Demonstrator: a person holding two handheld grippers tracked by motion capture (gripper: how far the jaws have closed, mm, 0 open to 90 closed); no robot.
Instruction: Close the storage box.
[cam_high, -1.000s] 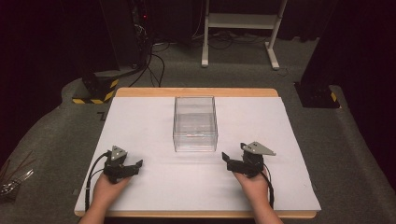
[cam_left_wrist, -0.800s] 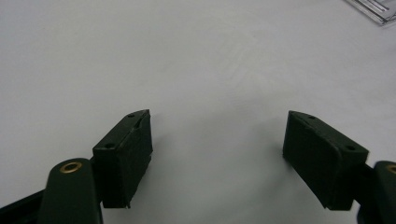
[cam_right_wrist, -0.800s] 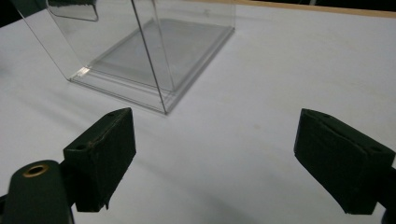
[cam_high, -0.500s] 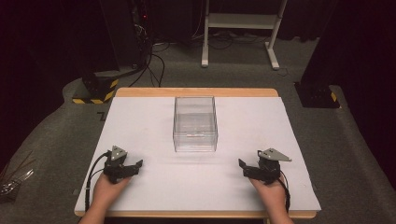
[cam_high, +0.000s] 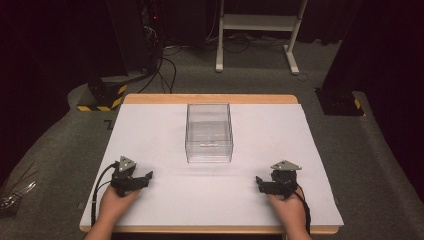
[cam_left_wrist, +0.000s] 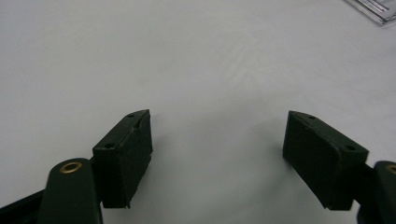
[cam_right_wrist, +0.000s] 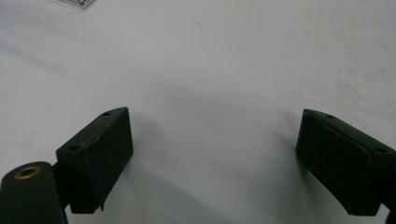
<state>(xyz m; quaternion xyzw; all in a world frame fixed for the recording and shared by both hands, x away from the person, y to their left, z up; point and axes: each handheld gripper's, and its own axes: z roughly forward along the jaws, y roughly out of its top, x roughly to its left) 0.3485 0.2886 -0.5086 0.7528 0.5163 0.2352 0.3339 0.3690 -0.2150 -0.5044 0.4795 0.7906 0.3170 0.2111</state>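
Both claws parked low, clear box waiting between them.

On the left, the left claw (cam_high: 141, 178) sits low over the white paper-covered surface (cam_high: 165, 210), jaws spread wide with nothing between them, the bare sheet showing in the gap in the left gripper view. In the middle, farther out, stands the clear rectangular plastic box (cam_high: 209, 132), upright and well apart from both claws; one corner of it peeks into the top right of the left gripper view (cam_left_wrist: 373, 10). On the right, the right claw (cam_high: 262, 184) mirrors its partner, released and empty. My read: the box is the target, so bring both claws in level, square to its long walls, and close gently, since thin clear plastic likely flexes and slips.
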